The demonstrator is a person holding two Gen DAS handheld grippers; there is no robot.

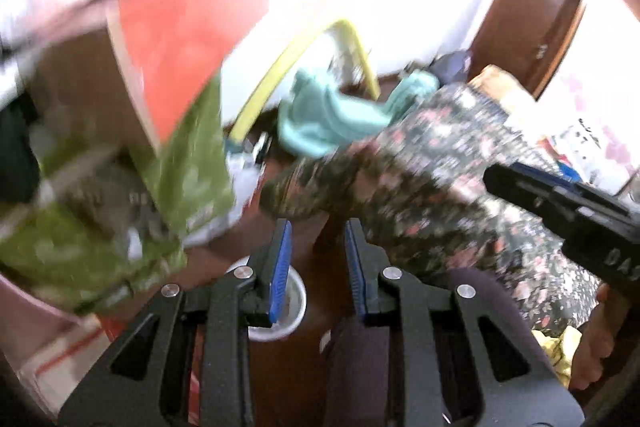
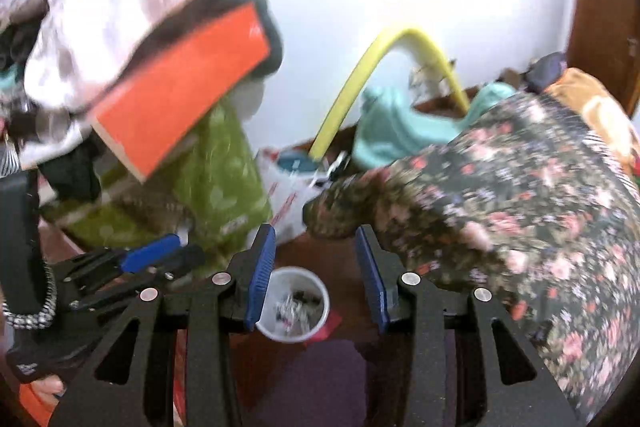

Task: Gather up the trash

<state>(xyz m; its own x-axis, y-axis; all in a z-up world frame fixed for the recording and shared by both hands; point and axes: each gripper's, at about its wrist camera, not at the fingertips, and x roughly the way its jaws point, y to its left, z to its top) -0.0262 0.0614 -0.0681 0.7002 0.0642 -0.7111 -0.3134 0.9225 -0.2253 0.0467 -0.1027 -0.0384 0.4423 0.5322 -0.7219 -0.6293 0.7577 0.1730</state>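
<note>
Above the white cup of scraps, right tongs gape empty; left tongs likewise.

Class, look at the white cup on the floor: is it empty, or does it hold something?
Not empty. The right wrist view looks into the upright white cup and shows small dark and pale scraps at its bottom.

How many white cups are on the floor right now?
1: a single white cup with scraps inside stands on the floor just beyond the right gripper, between its open fingers. Clutter may hide others.
</note>
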